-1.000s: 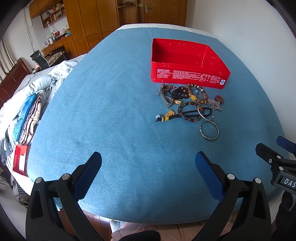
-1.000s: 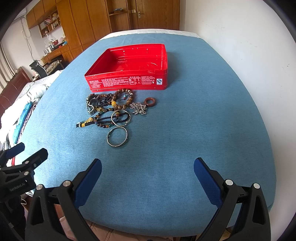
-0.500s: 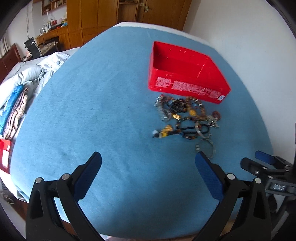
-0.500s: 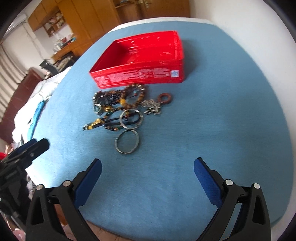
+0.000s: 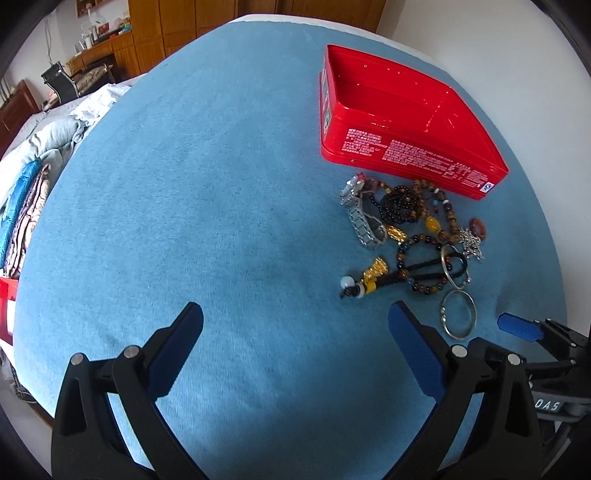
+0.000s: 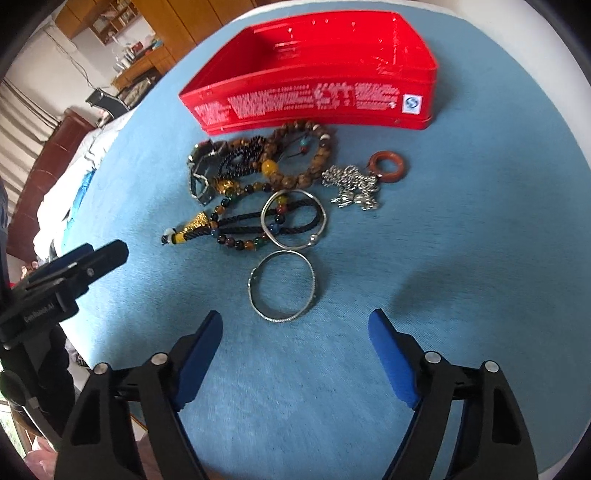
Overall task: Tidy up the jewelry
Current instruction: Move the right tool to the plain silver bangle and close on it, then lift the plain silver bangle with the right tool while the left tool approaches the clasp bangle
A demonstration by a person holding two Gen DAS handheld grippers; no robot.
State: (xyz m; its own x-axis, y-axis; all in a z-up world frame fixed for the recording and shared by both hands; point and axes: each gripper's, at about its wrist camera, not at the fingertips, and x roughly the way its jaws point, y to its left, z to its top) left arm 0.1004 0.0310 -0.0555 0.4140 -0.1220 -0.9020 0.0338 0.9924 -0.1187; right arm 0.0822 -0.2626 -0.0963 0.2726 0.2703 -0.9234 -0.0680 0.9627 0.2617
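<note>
Jewelry (image 6: 273,192) lies heaped on the blue cloth (image 5: 207,192) just before your red tin (image 6: 314,96), whose white print is unreadable. Your right gripper (image 6: 295,332), jaws just narrowing, holds nothing; your left gripper (image 5: 295,325) gapes wide, empty.

You've got a blue cloth (image 5: 221,206) over the surface, white wall (image 5: 517,55) on the right. Wood cabinets (image 5: 177,26) at the back, black chair (image 5: 61,83) nr a cluttered desk (image 5: 99,55). Bedding & folded fabrics (image 5: 26,199) piled at left, w/ a dark headboard (image 6: 48,173).
</note>
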